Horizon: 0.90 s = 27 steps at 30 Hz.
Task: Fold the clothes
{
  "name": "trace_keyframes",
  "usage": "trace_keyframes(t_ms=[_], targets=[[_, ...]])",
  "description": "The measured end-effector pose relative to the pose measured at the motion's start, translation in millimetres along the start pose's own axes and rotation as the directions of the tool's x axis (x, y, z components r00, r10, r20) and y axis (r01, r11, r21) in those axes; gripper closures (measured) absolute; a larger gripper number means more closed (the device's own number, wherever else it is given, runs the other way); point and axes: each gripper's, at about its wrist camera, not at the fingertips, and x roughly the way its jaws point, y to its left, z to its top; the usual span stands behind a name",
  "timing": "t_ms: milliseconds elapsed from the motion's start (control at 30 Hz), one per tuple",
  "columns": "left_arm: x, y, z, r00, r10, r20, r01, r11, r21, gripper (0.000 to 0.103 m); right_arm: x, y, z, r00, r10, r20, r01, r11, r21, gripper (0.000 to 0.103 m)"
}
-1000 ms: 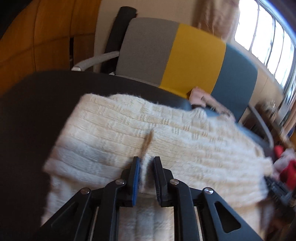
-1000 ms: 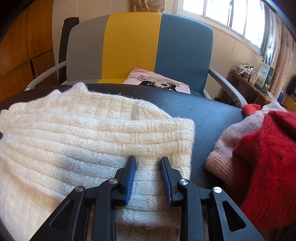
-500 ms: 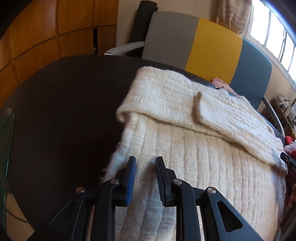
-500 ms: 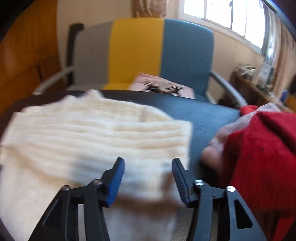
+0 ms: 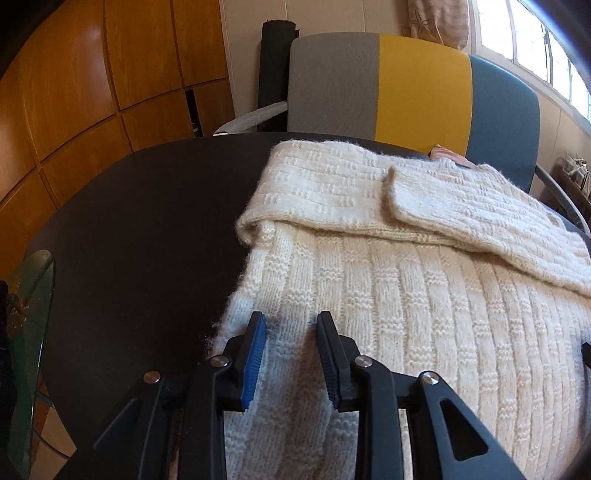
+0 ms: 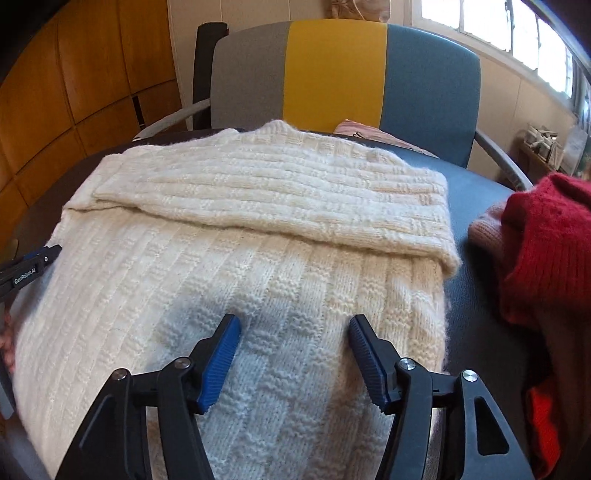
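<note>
A home living room: colour-blocked armchair (image 6: pixel 343 70), wooden cabinets (image 5: pixel 92 92), curtained window (image 5: pixel 535 44).

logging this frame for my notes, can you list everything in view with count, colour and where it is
knit sweater: one, cream, spread on the table, far part folded over the near part
table: one, dark, under the sweater
red knit garment: one, red, at the table's right edge
pink knit garment: one, pale pink, beside and partly under the red one
chair: one, grey, yellow and blue back, behind the table
cushion: one, pink, on the chair seat
wood panelling: orange-brown, left wall
window: upper right
left hand-held gripper: black, blue pads, jaws opening, over the sweater's left edge
right hand-held gripper: black, blue pads, jaws opening, over the sweater's near right part
</note>
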Motion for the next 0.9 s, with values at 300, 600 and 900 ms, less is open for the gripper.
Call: trace_keyframes(t_ms=[300, 600, 900], targets=[[16, -9, 18, 0.999, -0.021, -0.028, 0.02, 0.999, -0.029, 0.073, 18, -16, 11, 1.0, -0.008, -0.001, 0.008, 1.0, 0.022, 0.033], [23, -16, 24, 1.0, -0.021, -0.018, 0.02, 0.999, -0.039, 0.072, 26, -17, 16, 1.0, -0.025, 0.006, 0.025, 0.999, 0.025, 0.029], [19, -15, 22, 0.999, -0.031, -0.016, 0.03, 0.998, -0.047, 0.072, 21, -13, 11, 0.999, -0.046, 0.008, 0.046, 0.999, 0.019, 0.027]])
